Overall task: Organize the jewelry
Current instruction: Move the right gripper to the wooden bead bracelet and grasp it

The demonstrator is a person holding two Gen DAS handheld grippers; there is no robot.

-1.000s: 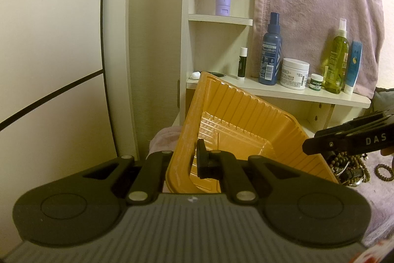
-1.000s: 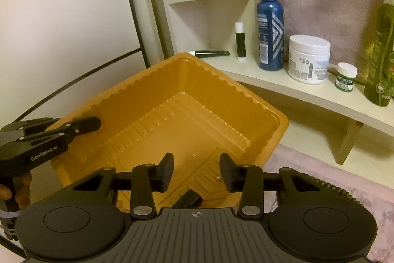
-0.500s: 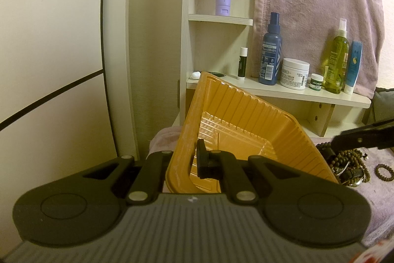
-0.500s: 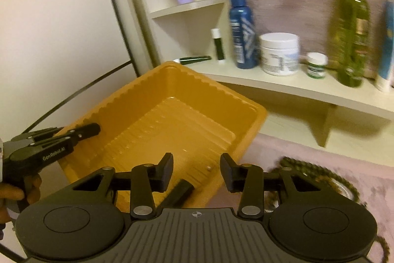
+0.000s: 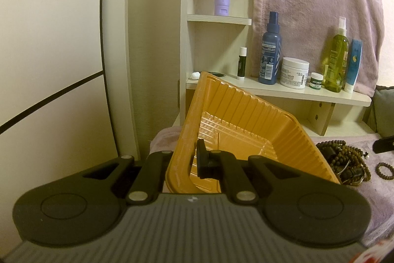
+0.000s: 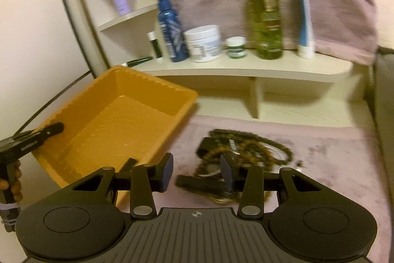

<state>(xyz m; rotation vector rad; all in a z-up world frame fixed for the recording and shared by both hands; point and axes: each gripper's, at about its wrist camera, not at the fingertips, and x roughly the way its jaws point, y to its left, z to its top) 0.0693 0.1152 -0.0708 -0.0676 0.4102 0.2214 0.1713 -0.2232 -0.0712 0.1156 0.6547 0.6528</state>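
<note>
An orange plastic tray (image 5: 246,130) stands tilted on the pink cloth. My left gripper (image 5: 189,160) is shut on the tray's near rim; it shows at the left of the right wrist view (image 6: 53,128), on the tray (image 6: 118,120). A pile of dark beaded necklaces and bracelets (image 6: 246,152) lies on the cloth right of the tray, and also shows in the left wrist view (image 5: 344,159). A small bead bracelet (image 5: 385,168) lies apart. My right gripper (image 6: 197,170) is open and empty, just above the pile's near side.
A pale shelf (image 6: 246,65) behind carries a blue spray bottle (image 6: 171,31), a white cream jar (image 6: 203,42), a small green-lidded jar (image 6: 236,47), a green bottle (image 6: 266,14) and a blue tube (image 6: 305,21). A pink towel (image 5: 315,4) hangs behind. A white wall is at left.
My right gripper has swung right, from over the tray to over the jewelry pile, still open. My left gripper and the tray have not moved.
</note>
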